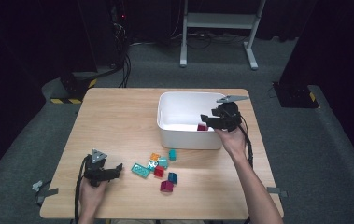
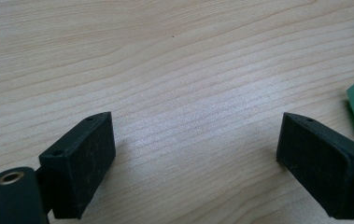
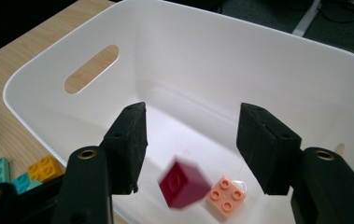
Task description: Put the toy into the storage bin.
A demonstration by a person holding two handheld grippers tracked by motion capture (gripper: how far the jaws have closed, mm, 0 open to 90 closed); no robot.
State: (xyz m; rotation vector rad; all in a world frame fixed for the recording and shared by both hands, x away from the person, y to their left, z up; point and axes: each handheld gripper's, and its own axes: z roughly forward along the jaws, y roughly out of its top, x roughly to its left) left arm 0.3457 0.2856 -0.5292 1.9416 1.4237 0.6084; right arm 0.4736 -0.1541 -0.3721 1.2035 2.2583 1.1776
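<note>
Red brick dropping into the white bin!

The right gripper hangs over the near rim of the white bin, its jaws parted and pressing on nothing, and the dark red brick shows blurred just below them, inside the bin beside a peach brick. To finish this cleanly, I'd say keep the jaws wide and lift straight up, clear of the bin wall, before going for another piece. The left gripper rests well left of the bin, jaws wide with nothing between them, near the loose pile: a teal plate, orange, teal and red bricks in front of the bin. The pale wood table carrying the bin stands on grey carpet, with a white stand behind and dark equipment around.
</note>
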